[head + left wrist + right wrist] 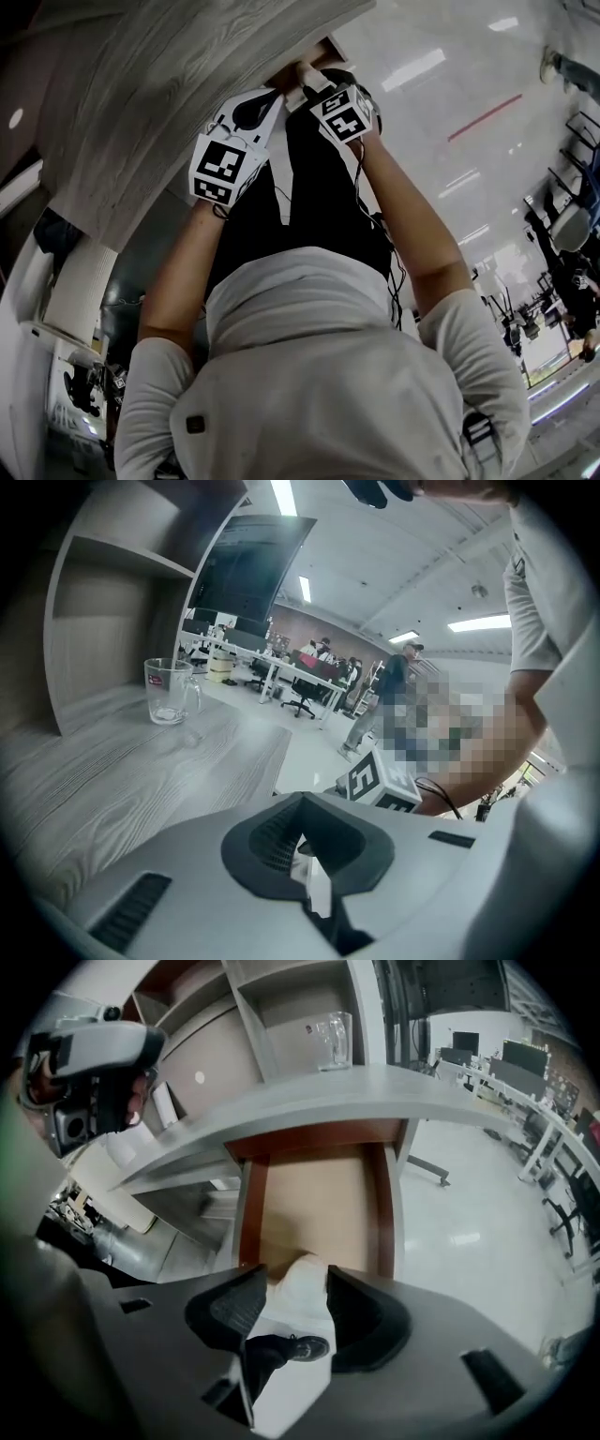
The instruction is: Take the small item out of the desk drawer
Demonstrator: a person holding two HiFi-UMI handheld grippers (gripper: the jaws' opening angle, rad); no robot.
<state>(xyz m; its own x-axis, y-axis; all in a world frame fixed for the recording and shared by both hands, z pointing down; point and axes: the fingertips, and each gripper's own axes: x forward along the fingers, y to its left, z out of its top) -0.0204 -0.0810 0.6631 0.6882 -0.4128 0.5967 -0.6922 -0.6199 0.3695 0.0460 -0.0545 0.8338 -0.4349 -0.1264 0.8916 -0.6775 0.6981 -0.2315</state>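
Note:
The desk drawer (249,1213) stands pulled out under the grey desk top (309,1091), with brown sides and a bare tan bottom. A white rounded thing (298,1283) sits at its near edge, between the wide-apart jaws of my right gripper (295,1302); the pads do not clearly press on it. From the head view, the right gripper (309,80) points at the drawer (330,52). My left gripper (267,94) hovers over the desk edge. Its jaws (305,860) stand nearly together, with only a pale sliver in the slit.
A glass mug (171,691) stands on the desk top (112,771) by a shelf unit (103,602). My legs and a shoe (305,1346) are just below the drawer. Office desks and chairs (544,1119) and people fill the room beyond.

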